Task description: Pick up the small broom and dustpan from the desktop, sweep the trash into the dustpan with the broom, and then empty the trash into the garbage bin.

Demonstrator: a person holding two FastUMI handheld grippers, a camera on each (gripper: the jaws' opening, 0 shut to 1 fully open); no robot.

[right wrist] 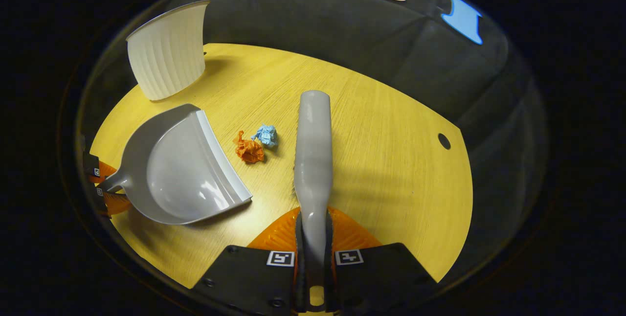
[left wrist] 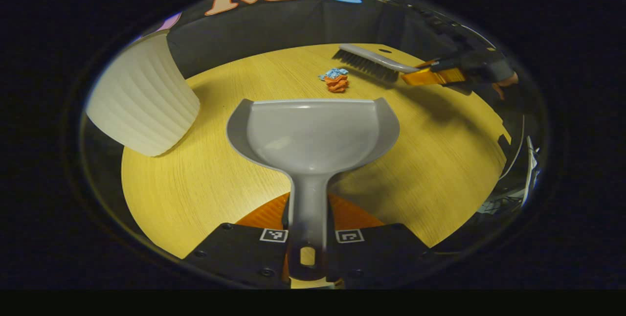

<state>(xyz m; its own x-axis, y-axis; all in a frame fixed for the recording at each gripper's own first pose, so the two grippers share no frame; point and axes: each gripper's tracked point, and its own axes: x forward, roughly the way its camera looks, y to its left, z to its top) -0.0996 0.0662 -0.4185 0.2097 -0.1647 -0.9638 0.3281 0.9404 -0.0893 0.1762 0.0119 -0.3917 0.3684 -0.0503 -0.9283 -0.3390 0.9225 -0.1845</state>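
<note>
My left gripper (left wrist: 307, 237) is shut on the handle of the grey dustpan (left wrist: 313, 132), whose open mouth faces the trash. An orange paper ball (left wrist: 337, 83) and a blue paper ball (left wrist: 333, 73) lie just beyond the pan's lip. My right gripper (right wrist: 313, 245) is shut on the handle of the small grey broom (right wrist: 313, 154), which points forward, right of the orange ball (right wrist: 249, 151) and blue ball (right wrist: 265, 135). In the left gripper view the broom (left wrist: 371, 61) hovers behind the trash, bristles down. The dustpan (right wrist: 188, 167) lies left of the trash in the right gripper view.
A white ribbed garbage bin (left wrist: 142, 96) stands at the table's left, also seen as the bin (right wrist: 168, 56) at the far left corner. The wooden tabletop (left wrist: 440, 159) has a small round hole (right wrist: 444, 141) near its right edge. Black cloth walls surround the table.
</note>
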